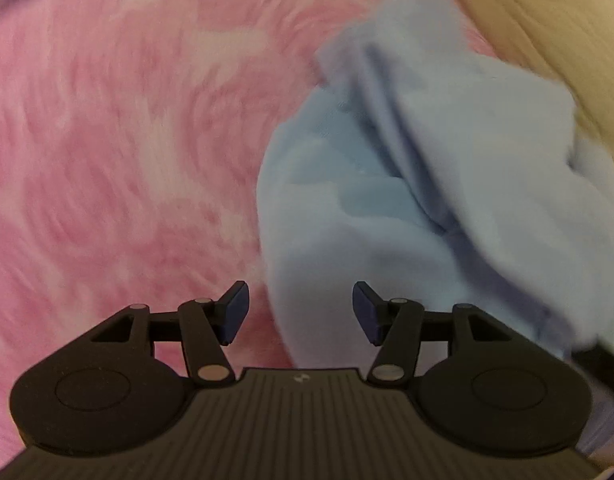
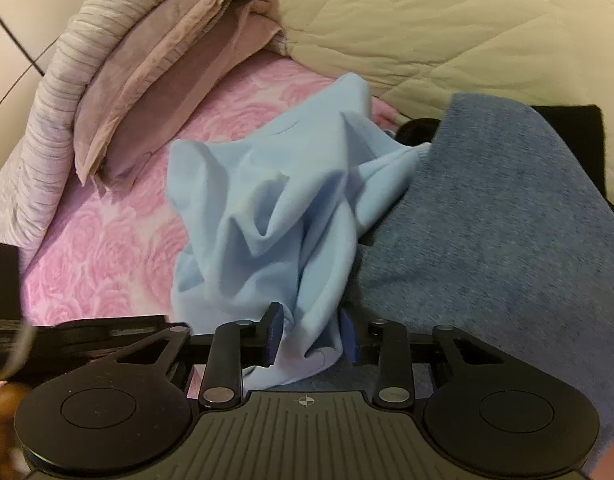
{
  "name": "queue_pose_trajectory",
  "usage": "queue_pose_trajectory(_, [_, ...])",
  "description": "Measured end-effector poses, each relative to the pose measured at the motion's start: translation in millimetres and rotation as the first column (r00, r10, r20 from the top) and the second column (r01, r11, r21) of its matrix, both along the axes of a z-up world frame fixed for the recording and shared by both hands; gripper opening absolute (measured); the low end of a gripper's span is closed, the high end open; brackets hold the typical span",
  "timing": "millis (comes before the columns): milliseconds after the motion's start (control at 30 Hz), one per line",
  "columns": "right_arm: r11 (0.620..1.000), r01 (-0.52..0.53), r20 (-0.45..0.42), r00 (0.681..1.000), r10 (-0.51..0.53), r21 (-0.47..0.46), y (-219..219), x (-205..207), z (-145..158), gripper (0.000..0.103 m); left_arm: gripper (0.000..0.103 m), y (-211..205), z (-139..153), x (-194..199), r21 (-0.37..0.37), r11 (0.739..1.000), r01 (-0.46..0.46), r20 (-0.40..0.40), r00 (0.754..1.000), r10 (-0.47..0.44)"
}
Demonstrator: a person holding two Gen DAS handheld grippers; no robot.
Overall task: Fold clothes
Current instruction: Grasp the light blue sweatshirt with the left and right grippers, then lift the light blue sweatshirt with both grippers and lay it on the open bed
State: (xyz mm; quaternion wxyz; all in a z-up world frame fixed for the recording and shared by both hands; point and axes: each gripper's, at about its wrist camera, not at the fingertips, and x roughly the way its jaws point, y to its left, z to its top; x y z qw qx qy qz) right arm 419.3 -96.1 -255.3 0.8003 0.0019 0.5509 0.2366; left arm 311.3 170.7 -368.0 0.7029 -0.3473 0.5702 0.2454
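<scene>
A crumpled light blue garment [image 2: 267, 200] lies on the pink rose-patterned bedspread [image 2: 107, 248]. My right gripper [image 2: 311, 334] points down at its near edge, and a bunched fold fills the gap between both pads. In the blurred left wrist view the same garment [image 1: 427, 200] fills the right half of the frame. My left gripper [image 1: 301, 312] hangs open over its left edge, where cloth meets bedspread [image 1: 107, 160]. Its pads stand wide apart with nothing gripped.
A folded blue-grey garment [image 2: 487, 220] lies right of the light blue one, with a black item [image 2: 575, 132] behind it. Mauve pillows [image 2: 155, 80] and a grey striped cushion [image 2: 47, 120] sit at the back left. A cream quilt [image 2: 447, 20] covers the far side.
</scene>
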Motion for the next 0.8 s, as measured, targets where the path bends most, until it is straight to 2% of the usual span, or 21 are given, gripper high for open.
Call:
queue_pose_trajectory(100, [1.000,-0.003,0.001,1.000,0.003,-0.005,1,2,-3,0.025,0.050,11,-23,-12,-0.112,0.987,-0.118,0.065,0.990,0.126])
queue_pose_trajectory(167, [1.000,0.005,-0.001,1.000,-0.005,-0.007,1,2,-3,0.017,0.033,14,-33,-18,-0.164,0.977,-0.139,0.106,0.982,0.157])
queue_pose_trajectory(200, [1.000,0.014,-0.003,1.000,-0.014,-0.008,1,2,-3,0.012,0.005,15,-34,-21,-0.170,0.976,-0.138,0.125,0.979,0.160])
queue_pose_trajectory(233, [1.000,0.015,-0.003,1.000,-0.015,-0.008,1,2,-3,0.010,0.000,16,-34,-23,-0.181,0.978,-0.108,0.147,0.980,0.135])
queue_pose_trajectory(267, [1.000,0.017,-0.001,1.000,-0.017,-0.006,0,1,-1,0.005,0.000,17,-30,-27,-0.180,0.980,-0.087,0.172,0.978,0.118])
queue_pose_trajectory(333, [1.000,0.023,0.002,1.000,-0.023,0.000,1,-1,4,0.004,0.000,23,-16,-39,-0.166,0.985,-0.044,0.225,0.971,0.081])
queue_pose_trajectory(533, [1.000,0.012,0.030,1.000,-0.011,-0.015,14,-13,28,0.003,0.000,51,40,-87,-0.059,0.998,0.009,0.285,0.958,0.008])
queue_pose_trajectory(667, [1.000,-0.009,0.068,0.998,0.009,0.007,26,-26,54,0.003,0.000,67,77,-111,0.012,0.999,0.037,0.319,0.947,-0.039])
queue_pose_trajectory(800, [0.998,-0.048,0.118,0.992,0.043,0.041,36,-47,84,0.003,0.000,68,120,-140,0.068,0.998,0.008,0.383,0.923,-0.033])
